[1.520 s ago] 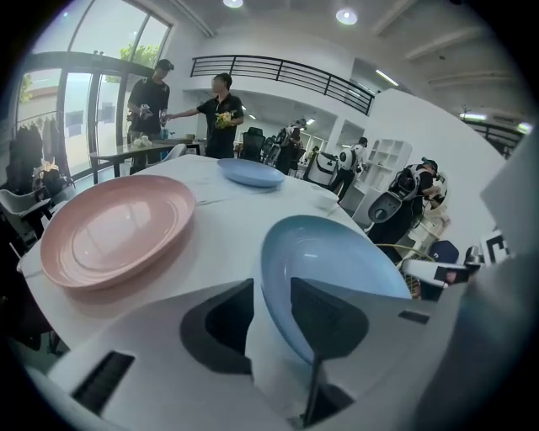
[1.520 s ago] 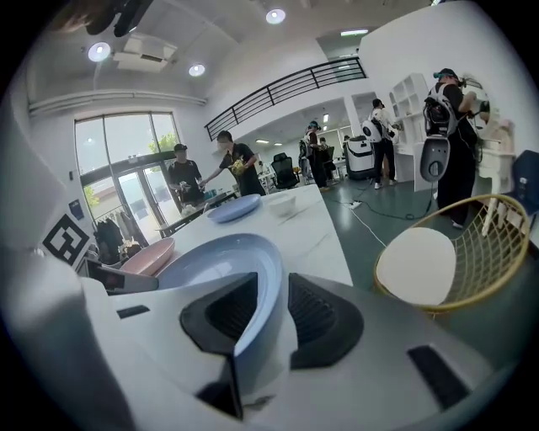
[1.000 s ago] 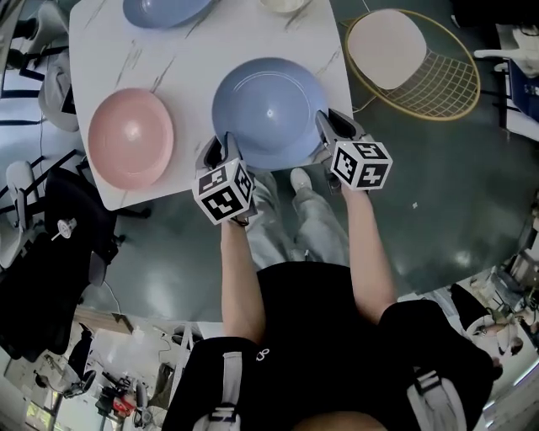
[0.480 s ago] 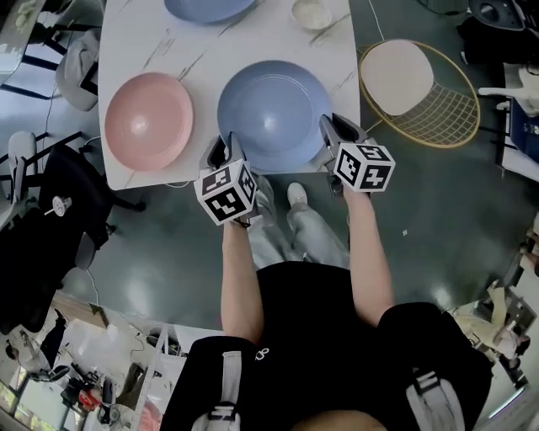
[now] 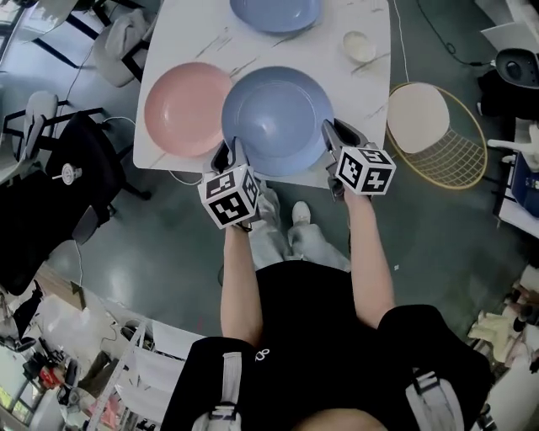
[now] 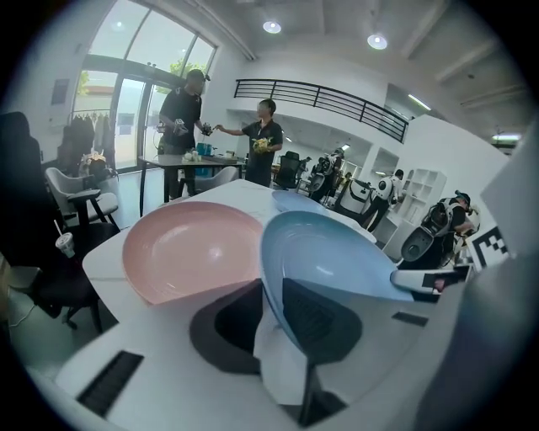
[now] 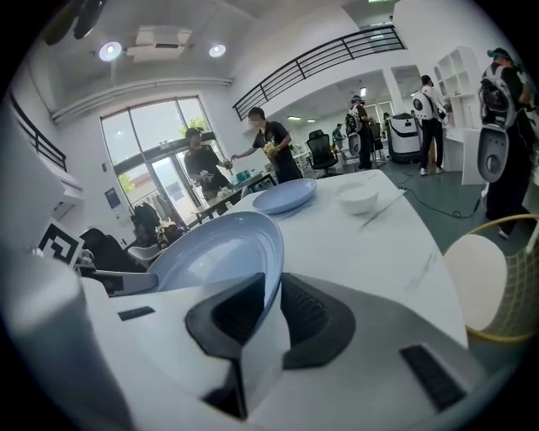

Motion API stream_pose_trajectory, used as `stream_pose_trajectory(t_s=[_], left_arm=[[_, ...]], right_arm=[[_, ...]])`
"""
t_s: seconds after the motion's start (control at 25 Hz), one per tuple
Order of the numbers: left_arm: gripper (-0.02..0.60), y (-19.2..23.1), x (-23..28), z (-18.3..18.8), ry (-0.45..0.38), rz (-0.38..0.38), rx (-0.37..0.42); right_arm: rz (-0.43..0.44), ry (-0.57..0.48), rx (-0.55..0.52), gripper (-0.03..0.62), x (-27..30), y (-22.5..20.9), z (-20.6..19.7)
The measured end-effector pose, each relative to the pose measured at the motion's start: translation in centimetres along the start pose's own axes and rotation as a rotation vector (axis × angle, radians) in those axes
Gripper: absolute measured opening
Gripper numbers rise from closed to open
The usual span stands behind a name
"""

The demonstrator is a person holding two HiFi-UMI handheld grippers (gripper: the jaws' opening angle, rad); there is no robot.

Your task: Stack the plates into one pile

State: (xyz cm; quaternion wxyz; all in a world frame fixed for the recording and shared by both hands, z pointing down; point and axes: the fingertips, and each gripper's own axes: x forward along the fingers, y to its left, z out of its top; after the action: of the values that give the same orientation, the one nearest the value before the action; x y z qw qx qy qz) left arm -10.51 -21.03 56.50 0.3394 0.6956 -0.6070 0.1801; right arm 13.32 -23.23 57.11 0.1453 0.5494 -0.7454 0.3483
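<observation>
A large blue plate (image 5: 278, 118) is held level between both grippers, over the white marble table (image 5: 194, 42). My left gripper (image 5: 229, 153) is shut on its near-left rim. My right gripper (image 5: 330, 136) pinches the near-right rim, its jaws still closing on it. The blue plate's left edge overlaps the right edge of a pink plate (image 5: 181, 109) lying on the table. In the left gripper view the blue plate (image 6: 328, 261) runs between the jaws beside the pink plate (image 6: 189, 257). In the right gripper view its rim (image 7: 219, 252) sits between the pads. A second blue plate (image 5: 275, 10) lies at the far edge.
A small white bowl (image 5: 359, 44) stands at the table's far right. A round wire chair with a pale cushion (image 5: 438, 135) stands right of the table, and dark office chairs (image 5: 76, 168) stand to its left. People (image 6: 189, 109) stand at a table in the background.
The held blue plate has travelled left across the table towards the pink plate and now overlaps its right edge. Both grippers kept hold of the rim.
</observation>
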Motion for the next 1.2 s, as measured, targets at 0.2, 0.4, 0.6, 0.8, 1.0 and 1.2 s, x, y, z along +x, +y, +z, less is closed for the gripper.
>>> stream_pose_trajectory(t_s=[0.2, 0.4, 0.6, 0.8, 1.0, 1.2], left_arm=[[0.091, 4.1, -0.3, 2.0, -0.024, 0.049, -0.040], [0.091, 8.6, -0.5, 3.7, -0.037, 0.097, -0.062], [0.092, 12.1, -0.4, 4.7, -0.038, 0.131, -0.086], [0.092, 15.7, -0.4, 5.8, -0.040, 0.185, -0.083], [0.092, 18.6, 0.0, 5.5, -0.026, 0.210, -0.098], [0.092, 20.0, 0.5, 5.2, -0.019, 0.235, -0.080]], right_arm=[[0.057, 0.015, -0.042, 0.069, 3.3, 4.0, 1.8], [0.113, 0.030, -0.065, 0.071, 6.5, 8.3, 2.9], [0.142, 0.059, -0.087, 0.071, 9.4, 11.4, 3.4], [0.169, 0.085, -0.116, 0.072, 12.3, 14.5, 3.6], [0.182, 0.122, -0.138, 0.077, 14.4, 16.6, 2.4], [0.194, 0.143, -0.146, 0.086, 15.5, 17.3, 1.6]])
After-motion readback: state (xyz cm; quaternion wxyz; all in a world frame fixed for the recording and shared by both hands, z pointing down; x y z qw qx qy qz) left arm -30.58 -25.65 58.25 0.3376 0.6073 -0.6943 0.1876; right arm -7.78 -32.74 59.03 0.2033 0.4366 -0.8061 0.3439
